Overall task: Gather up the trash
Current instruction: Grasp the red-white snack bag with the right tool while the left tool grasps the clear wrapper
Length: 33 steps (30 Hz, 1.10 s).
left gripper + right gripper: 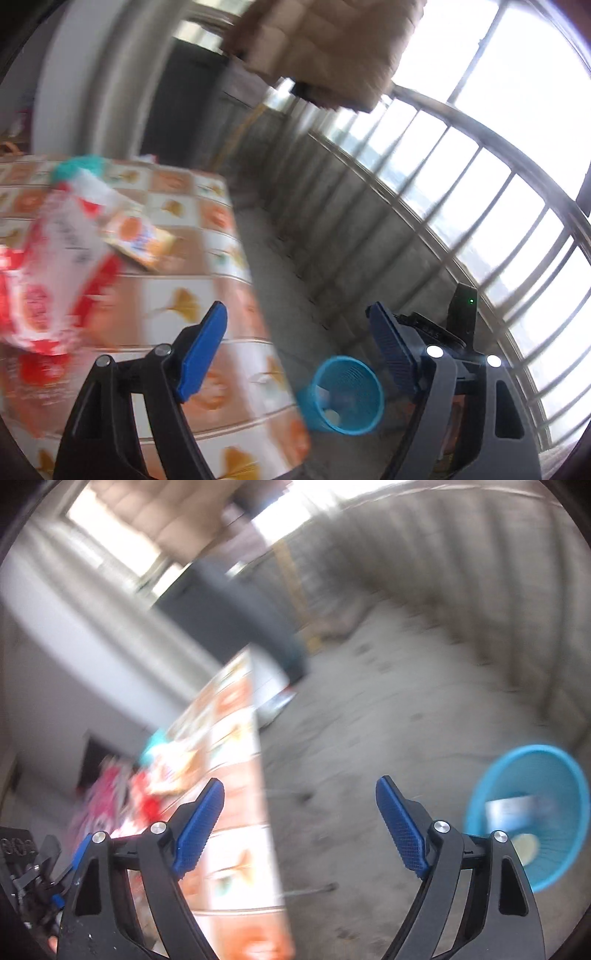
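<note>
Both views are motion-blurred. My left gripper (pixel 299 328) is open and empty, held above the right edge of the table (pixel 207 295). Trash lies on the table to its left: a red and white wrapper (pixel 48 266), an orange packet (pixel 140 236) and something teal (pixel 77 166). A blue mesh bin (pixel 345 395) stands on the floor beside the table with scraps inside. My right gripper (pixel 301 812) is open and empty over the floor by the table's edge (pixel 258 812). The bin (pixel 532 816) is at its right, holding a silver wrapper. The wrapper pile (pixel 155 782) lies to its left.
The table wears an orange and white leaf-pattern cloth. Grey concrete floor (pixel 388 709) lies to the right. A barred window and low wall (pixel 461 192) run along the far side. A dark cabinet (pixel 236 613) stands behind the table. Tan cloth (pixel 325 44) hangs overhead.
</note>
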Each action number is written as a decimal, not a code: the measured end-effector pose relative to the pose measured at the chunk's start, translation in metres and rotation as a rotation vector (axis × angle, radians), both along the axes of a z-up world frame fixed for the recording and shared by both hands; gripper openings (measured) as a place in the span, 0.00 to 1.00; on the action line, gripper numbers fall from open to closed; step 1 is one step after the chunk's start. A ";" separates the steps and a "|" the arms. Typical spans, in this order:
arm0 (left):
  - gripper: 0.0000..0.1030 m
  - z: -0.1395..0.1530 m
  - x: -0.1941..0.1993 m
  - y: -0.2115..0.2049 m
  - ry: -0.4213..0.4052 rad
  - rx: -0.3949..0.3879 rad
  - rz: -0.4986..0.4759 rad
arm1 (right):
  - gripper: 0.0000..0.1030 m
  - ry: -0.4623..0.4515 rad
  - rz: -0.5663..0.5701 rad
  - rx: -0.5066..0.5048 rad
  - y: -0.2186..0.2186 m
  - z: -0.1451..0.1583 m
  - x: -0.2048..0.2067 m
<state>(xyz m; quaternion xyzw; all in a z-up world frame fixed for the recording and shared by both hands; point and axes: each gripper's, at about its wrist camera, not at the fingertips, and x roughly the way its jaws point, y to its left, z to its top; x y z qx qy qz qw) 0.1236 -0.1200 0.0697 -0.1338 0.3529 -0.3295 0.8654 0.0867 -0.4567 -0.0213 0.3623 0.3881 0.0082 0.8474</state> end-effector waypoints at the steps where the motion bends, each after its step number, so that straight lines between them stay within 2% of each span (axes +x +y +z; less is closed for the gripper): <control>1: 0.75 0.002 -0.003 0.019 -0.016 -0.003 0.037 | 0.78 -0.002 0.046 0.021 0.013 0.002 0.011; 5: 0.75 0.006 -0.011 0.092 -0.073 0.019 0.193 | 0.78 -0.019 0.179 0.094 0.057 0.014 0.047; 10: 0.75 -0.009 -0.019 0.149 -0.069 0.084 0.364 | 0.78 -0.018 0.271 0.171 0.100 0.017 0.071; 12: 0.75 -0.022 -0.016 0.157 -0.030 0.105 0.390 | 0.78 -0.002 0.287 0.188 0.120 0.017 0.079; 14: 0.75 -0.036 -0.013 0.161 0.013 0.094 0.410 | 0.78 0.018 0.316 0.205 0.133 0.011 0.084; 17: 0.68 -0.054 -0.002 0.161 0.066 0.083 0.434 | 0.78 0.046 0.343 0.224 0.149 0.007 0.088; 25: 0.66 -0.062 0.014 0.164 0.087 0.073 0.447 | 0.78 0.049 0.440 0.336 0.201 -0.004 0.108; 30: 0.66 -0.073 0.021 0.181 0.140 0.031 0.486 | 0.70 0.095 0.508 0.353 0.243 -0.019 0.125; 33: 0.66 -0.074 0.020 0.187 0.138 0.017 0.483 | 0.63 0.108 0.525 0.333 0.260 -0.024 0.134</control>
